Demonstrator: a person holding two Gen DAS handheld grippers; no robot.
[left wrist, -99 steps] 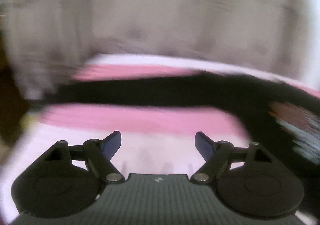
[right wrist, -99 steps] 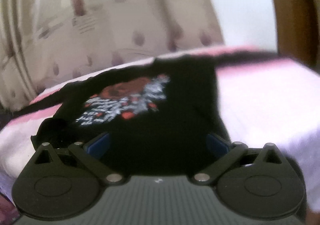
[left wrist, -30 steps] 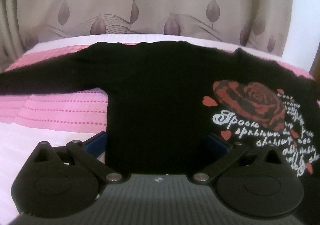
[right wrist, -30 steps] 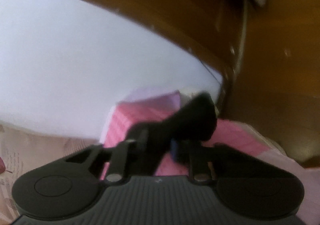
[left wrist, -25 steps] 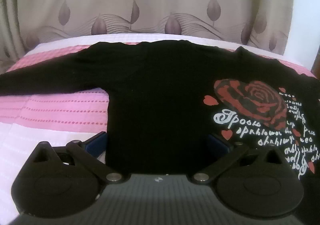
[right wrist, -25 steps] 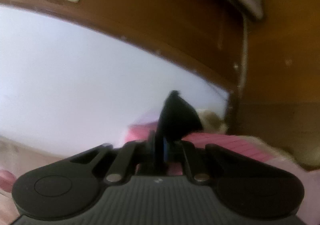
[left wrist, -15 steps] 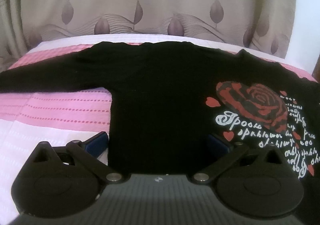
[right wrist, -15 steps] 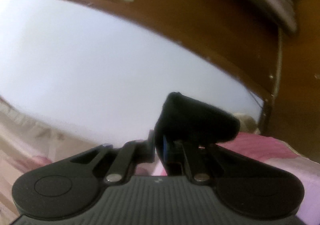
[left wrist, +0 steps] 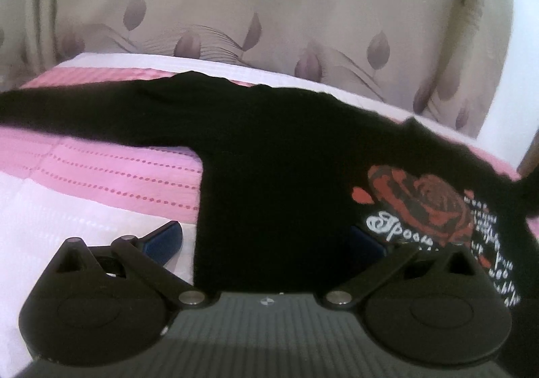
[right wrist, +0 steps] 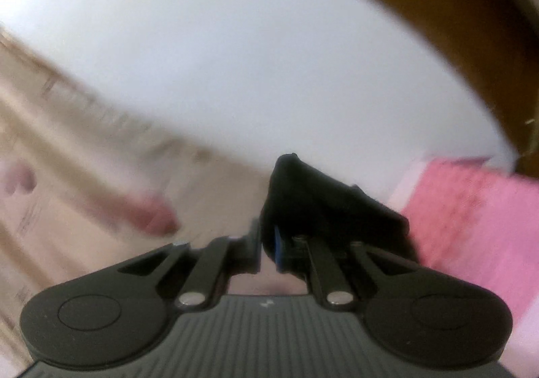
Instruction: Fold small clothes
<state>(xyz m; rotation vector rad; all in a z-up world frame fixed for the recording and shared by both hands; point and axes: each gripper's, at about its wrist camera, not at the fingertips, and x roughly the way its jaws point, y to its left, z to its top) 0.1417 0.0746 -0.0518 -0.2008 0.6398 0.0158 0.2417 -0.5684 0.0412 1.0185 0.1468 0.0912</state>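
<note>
A small black long-sleeved top (left wrist: 276, 156) with a red rose print (left wrist: 421, 203) and white script lies spread on the pink and white bedspread (left wrist: 101, 176). My left gripper (left wrist: 266, 236) is open and hovers over the top's lower hem, one finger on either side of its left edge. Its left sleeve (left wrist: 67, 118) stretches out flat. My right gripper (right wrist: 269, 243) is shut on the end of the right sleeve (right wrist: 320, 199) and holds it lifted off the bed; the lifted sleeve also shows at the right edge of the left wrist view (left wrist: 525, 193).
A beige curtain with leaf pattern (left wrist: 269, 7) hangs behind the bed. A white wall (right wrist: 235, 58) and a brown wooden door frame (right wrist: 471, 7) stand to the right. The pink bedspread (right wrist: 471, 209) runs under the right gripper.
My right gripper has swung left with the sleeve end pinched in it, raising the sleeve. My left gripper stayed open over the hem and tilted slightly.
</note>
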